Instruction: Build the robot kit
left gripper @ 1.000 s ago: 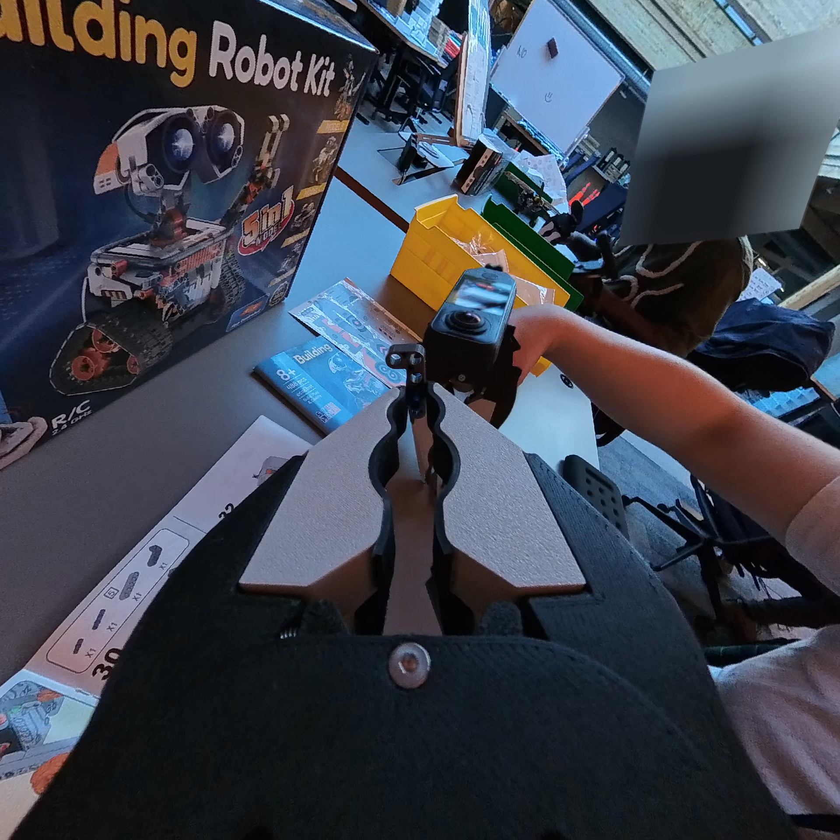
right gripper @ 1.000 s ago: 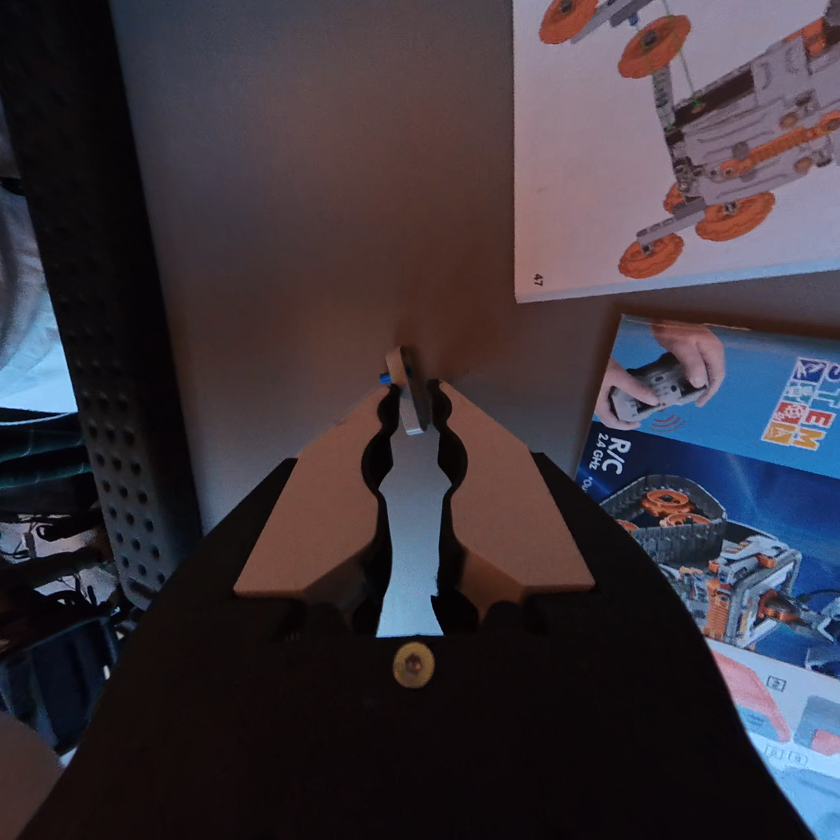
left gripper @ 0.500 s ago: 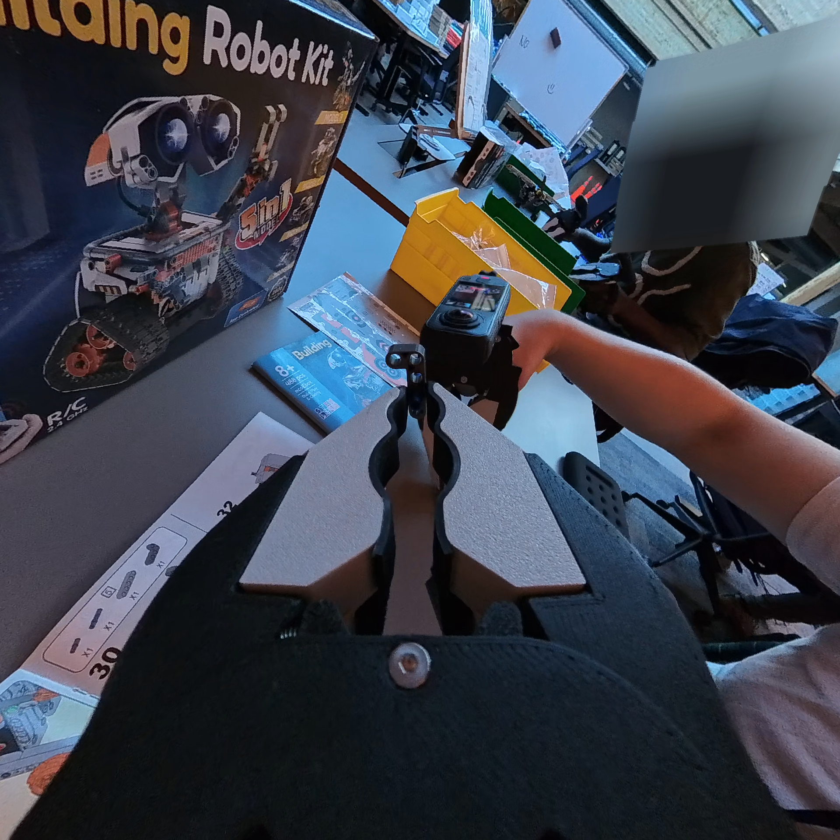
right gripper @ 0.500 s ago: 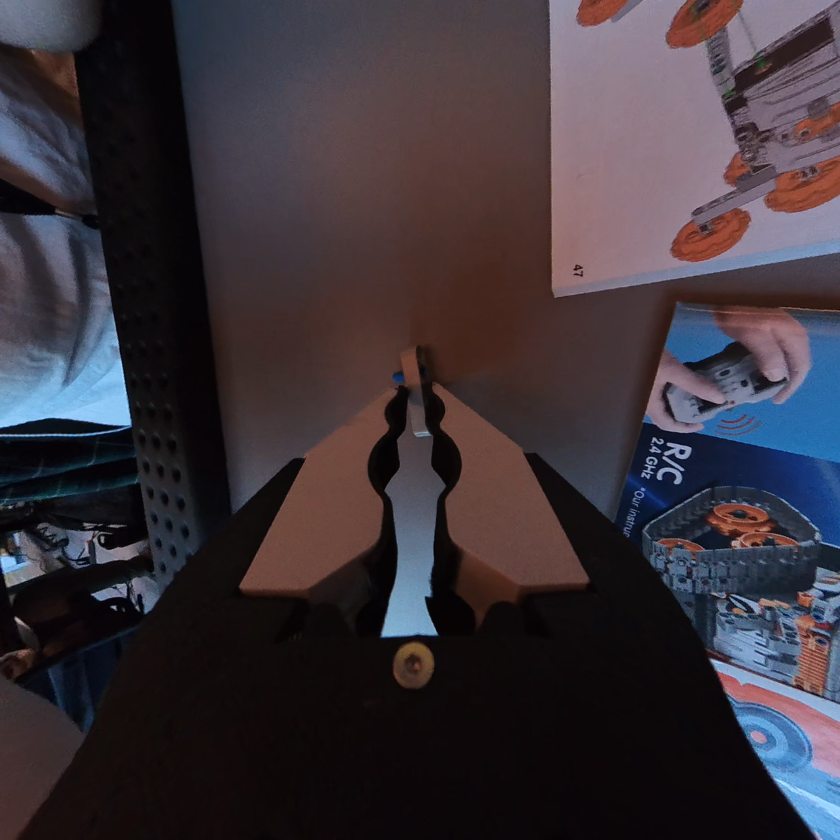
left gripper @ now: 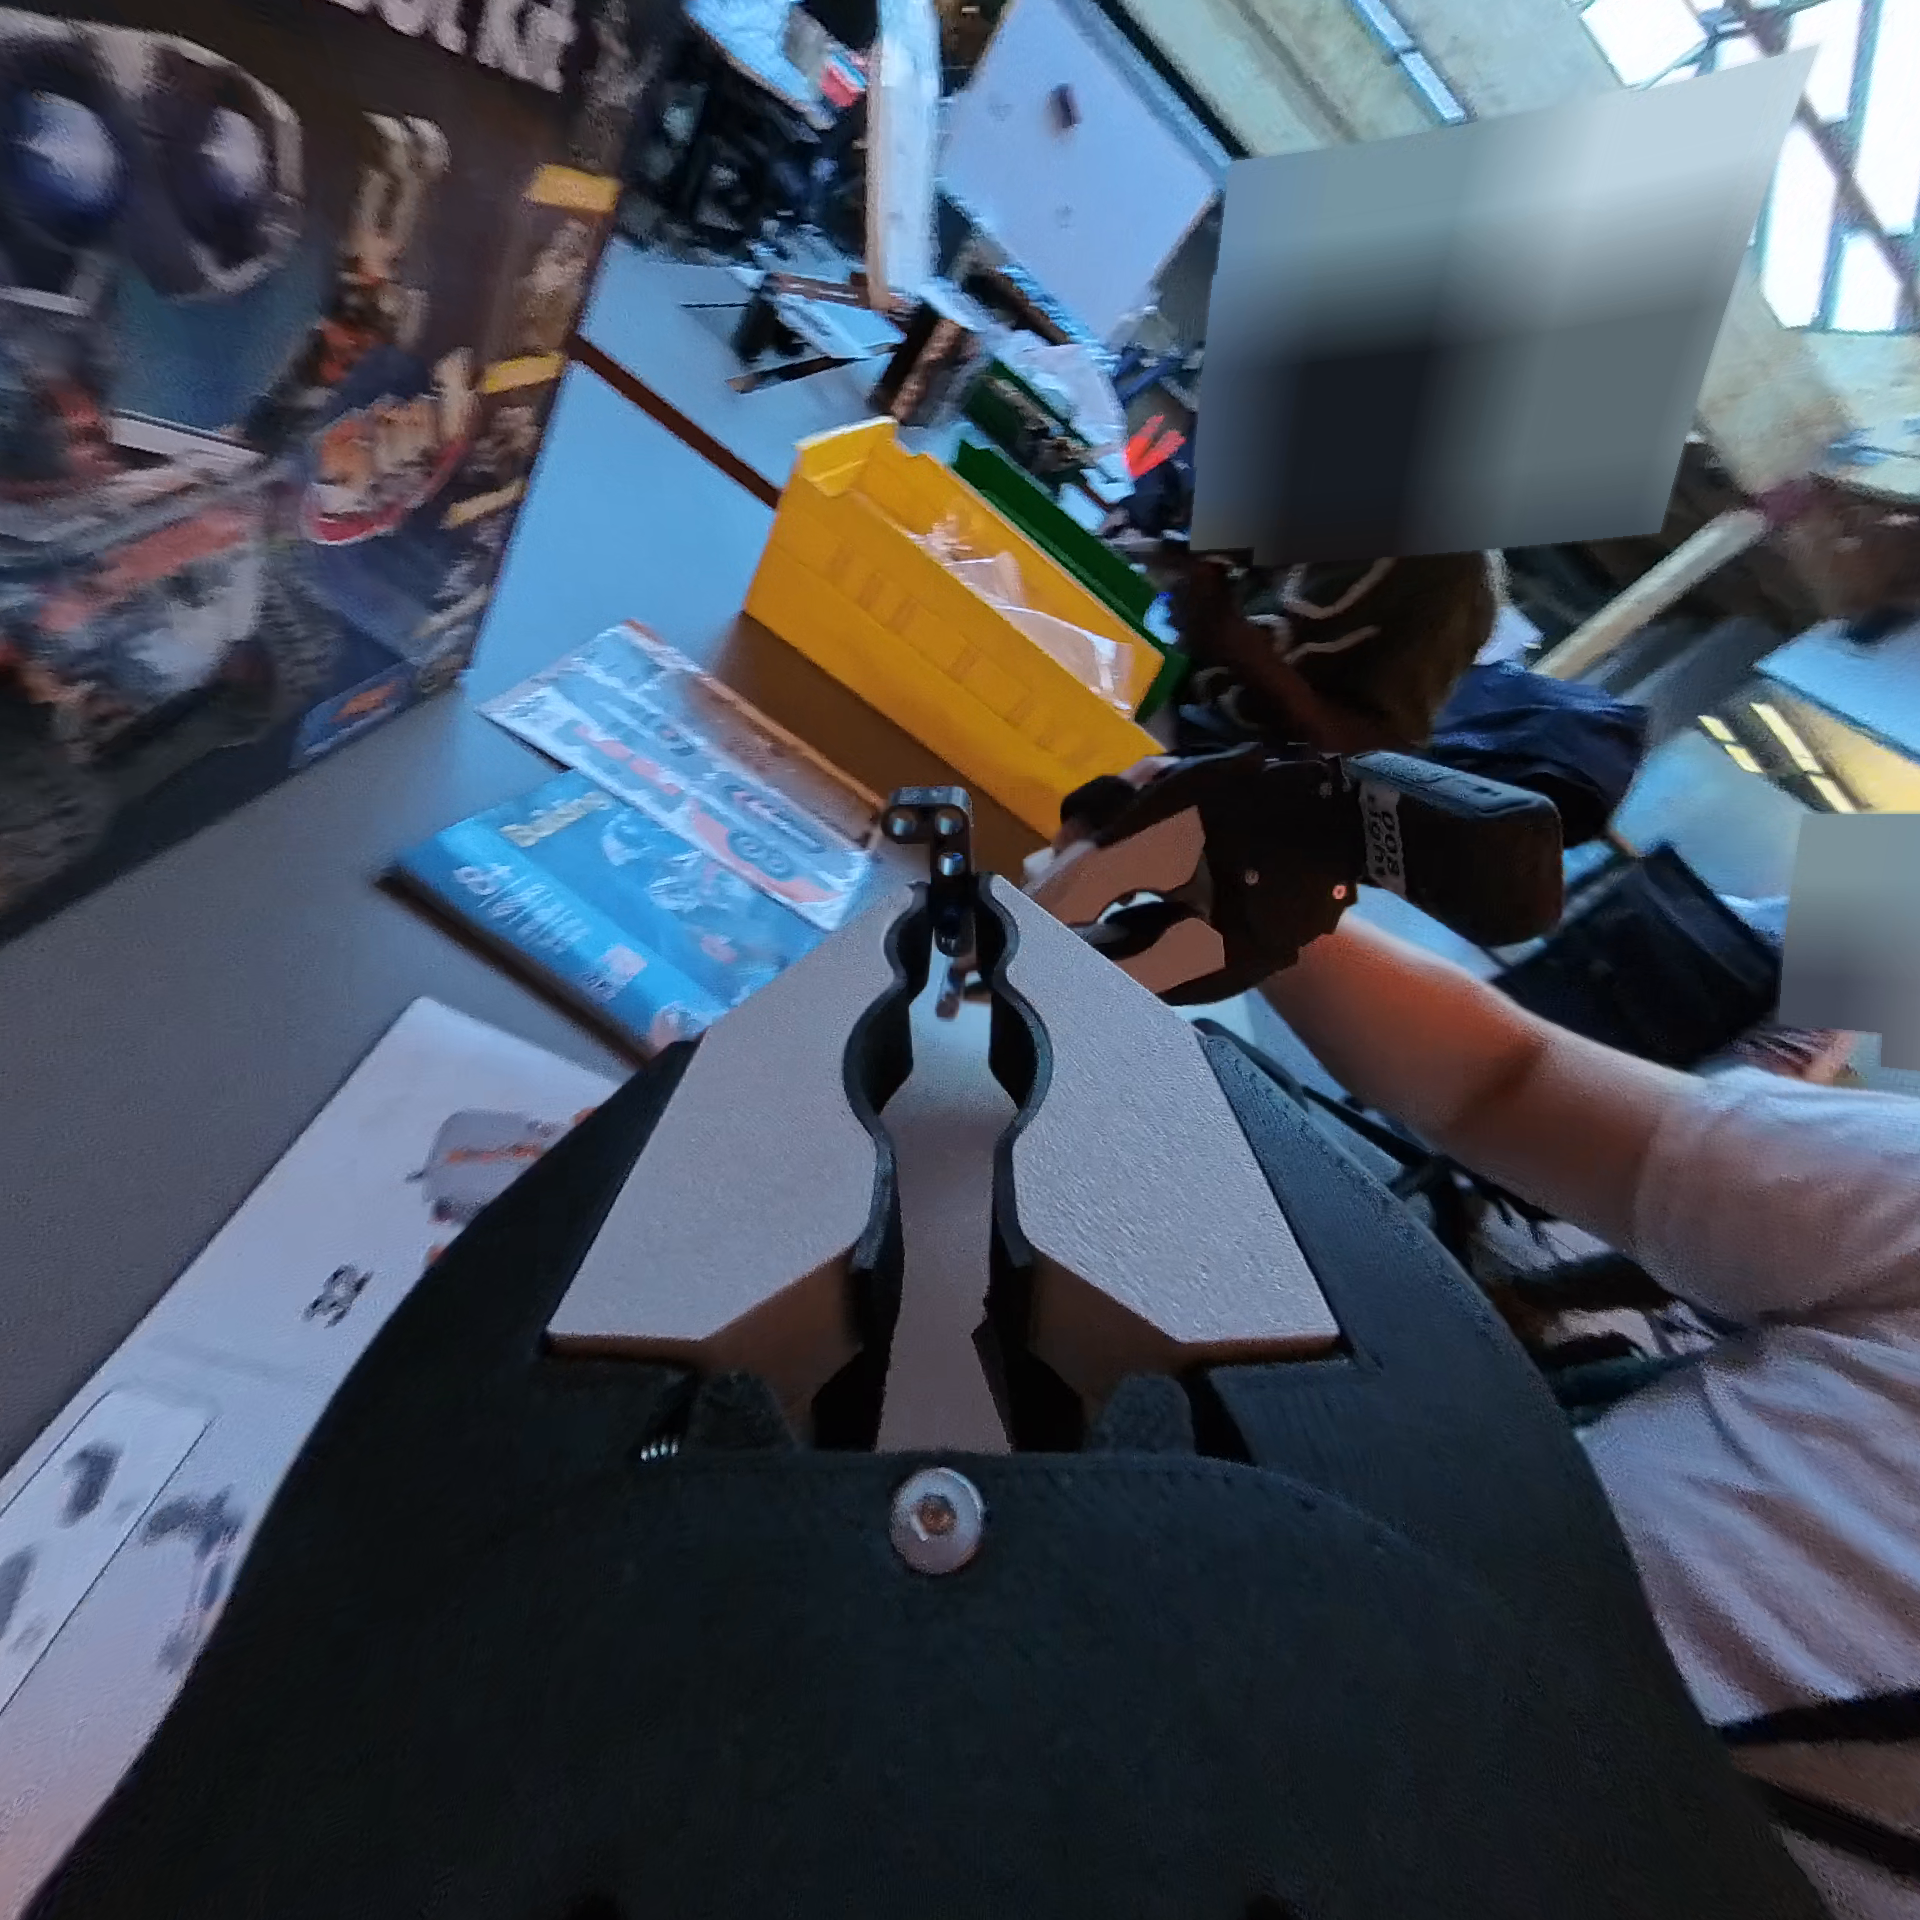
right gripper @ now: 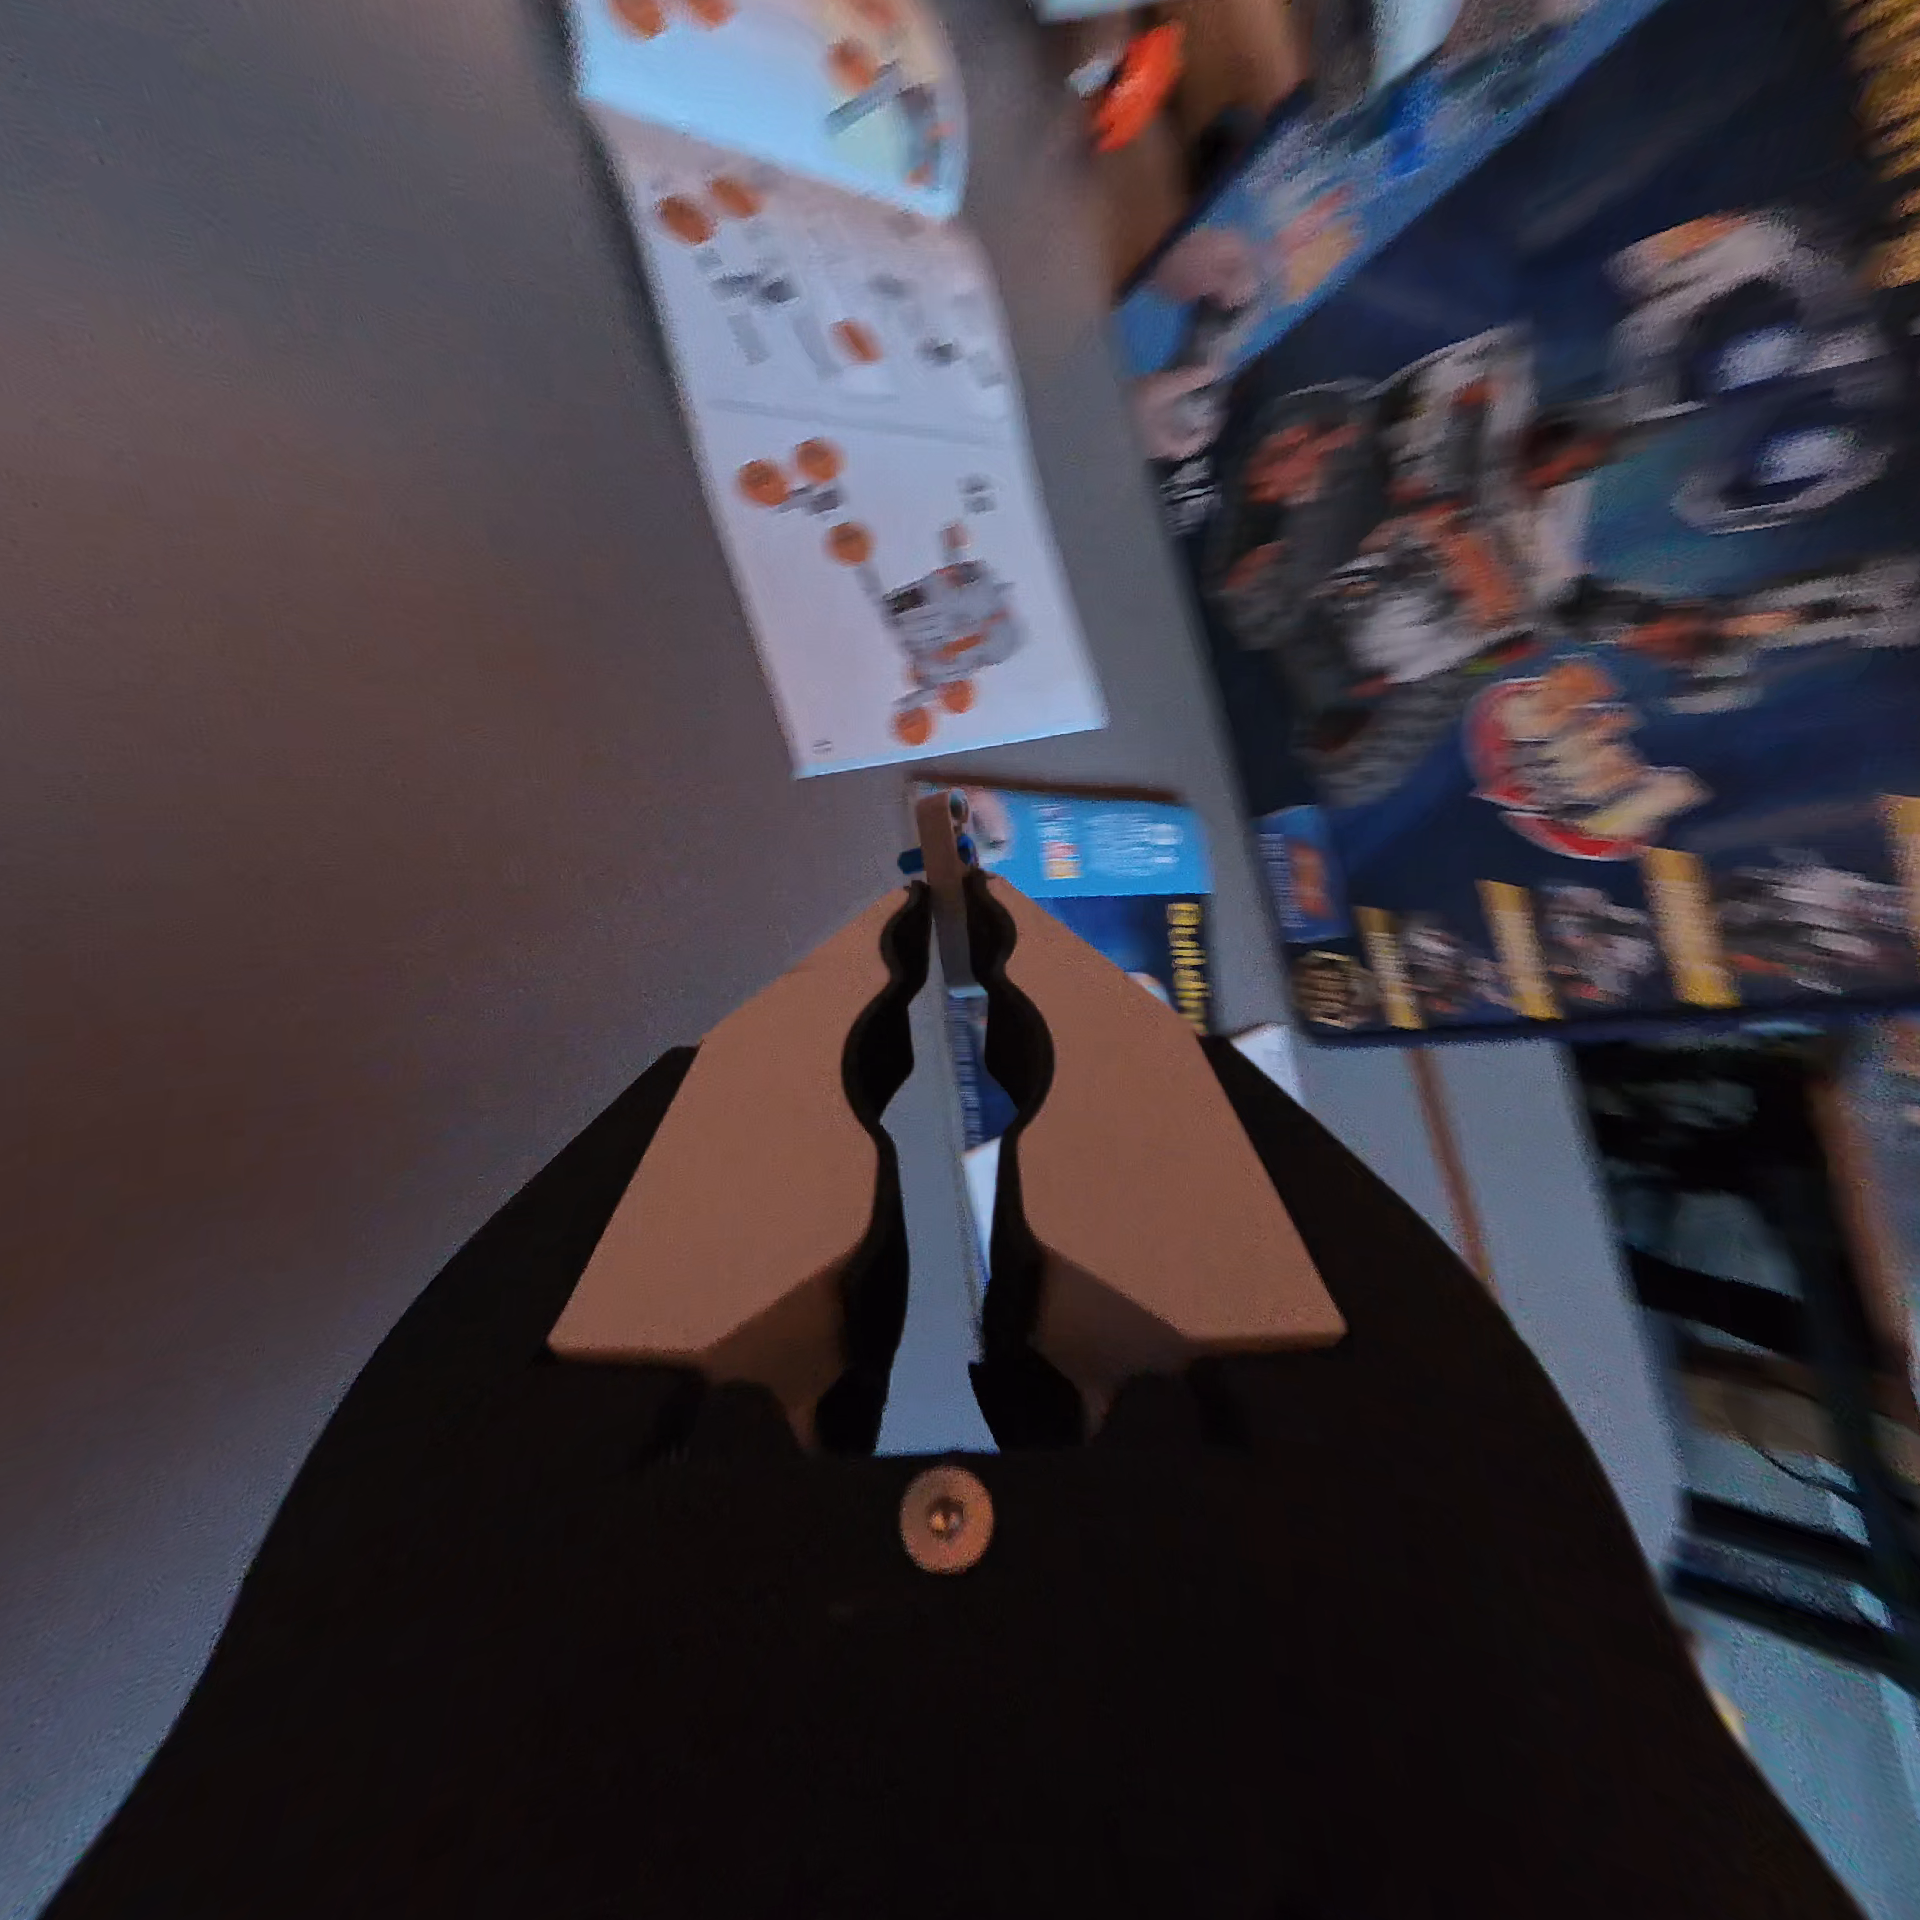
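- Your left gripper (left gripper: 951, 914), matte tan fingers with wavy black edges, is pinched tight on a black L-shaped holed beam (left gripper: 938, 852).
- Your right gripper (right gripper: 943, 899) is clamped on a flat grey bar (right gripper: 943, 862) carrying a blue pin, above the grey table (right gripper: 364, 520); the view is blurred.

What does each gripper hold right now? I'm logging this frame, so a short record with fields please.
left gripper: shut on a black L-shaped building piece
right gripper: shut on a flat grey building piece with a blue pin
surface: grey table
paper: open instruction booklet, blue booklet
other: kit box, yellow bin
image quality: right wrist view blurred
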